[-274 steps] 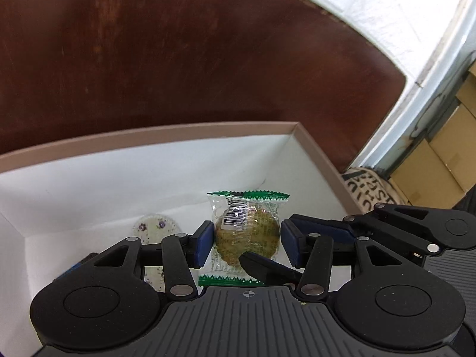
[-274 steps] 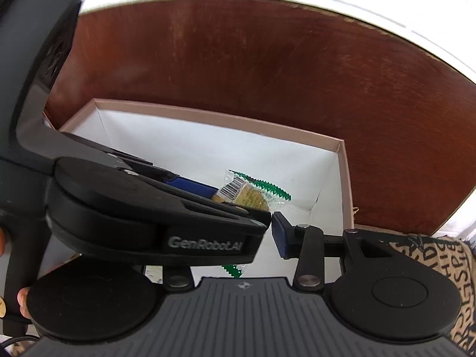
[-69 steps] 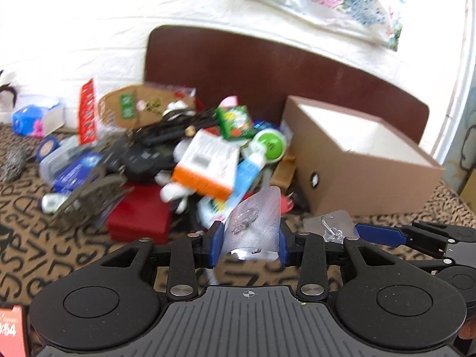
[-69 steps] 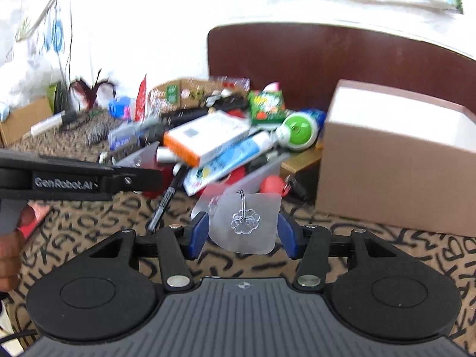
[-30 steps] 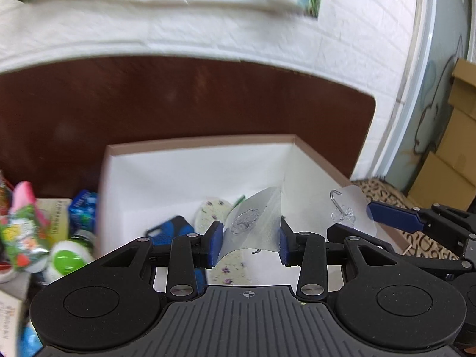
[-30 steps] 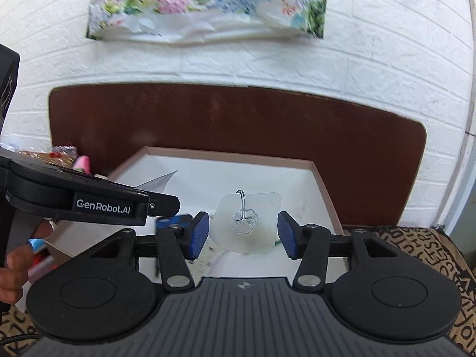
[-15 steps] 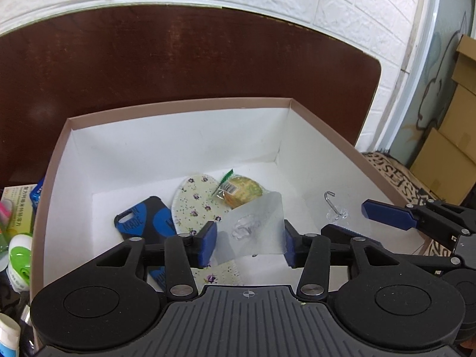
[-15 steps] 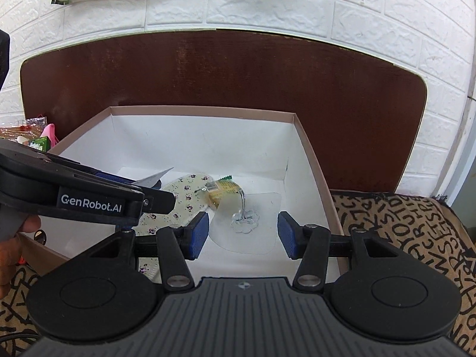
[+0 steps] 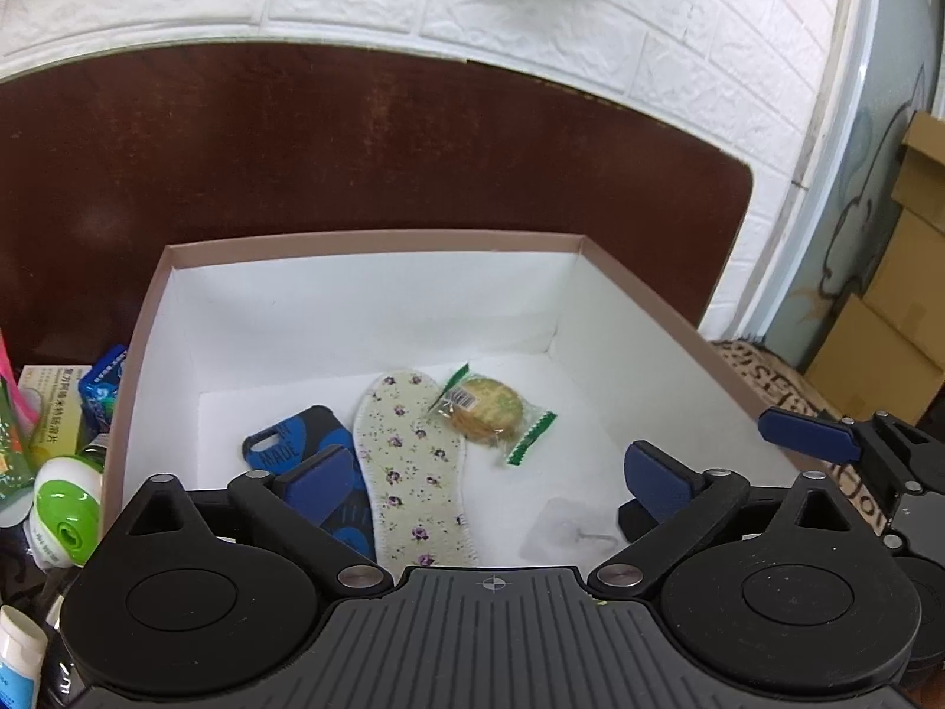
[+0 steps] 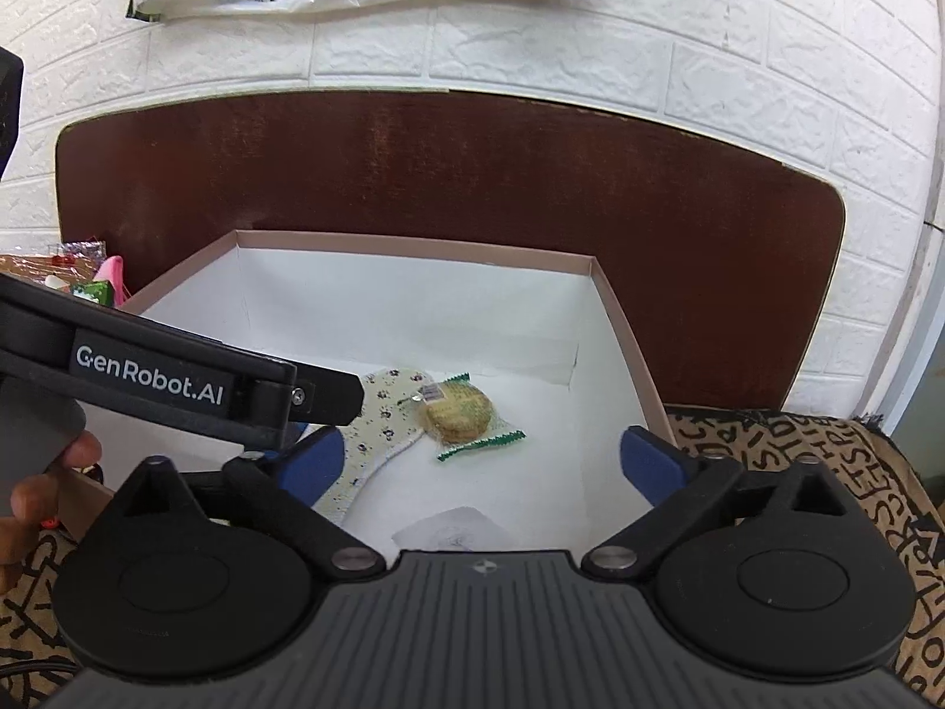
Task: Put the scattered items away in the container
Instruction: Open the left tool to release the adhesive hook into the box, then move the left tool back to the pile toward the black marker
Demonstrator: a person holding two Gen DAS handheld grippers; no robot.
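Note:
The brown box [image 9: 366, 239] with a white inside holds a floral insole [image 9: 407, 461], a wrapped biscuit [image 9: 487, 410], a blue phone case [image 9: 283, 443] and a clear adhesive hook [image 9: 570, 534]. My left gripper [image 9: 493, 472] is open and empty above the box's near side. My right gripper [image 10: 481, 458] is open and empty over the box [image 10: 413, 248]; a clear hook [image 10: 455, 532] lies on the floor under it. The insole [image 10: 384, 419] and biscuit [image 10: 458, 410] lie beyond. The right gripper also shows at the left wrist view's right edge [image 9: 803, 440].
Loose items lie left of the box: a green-capped tube [image 9: 62, 511], a blue packet [image 9: 100, 390], a white bottle [image 9: 18, 662]. A dark wooden headboard [image 10: 449, 177] stands behind. Patterned cloth [image 10: 827, 472] covers the surface at right. Cardboard boxes [image 9: 886, 331] stand at far right.
Both grippers have opened and let go of their clear adhesive hooks, which now lie on the box floor. Both have pulled back and up a little.

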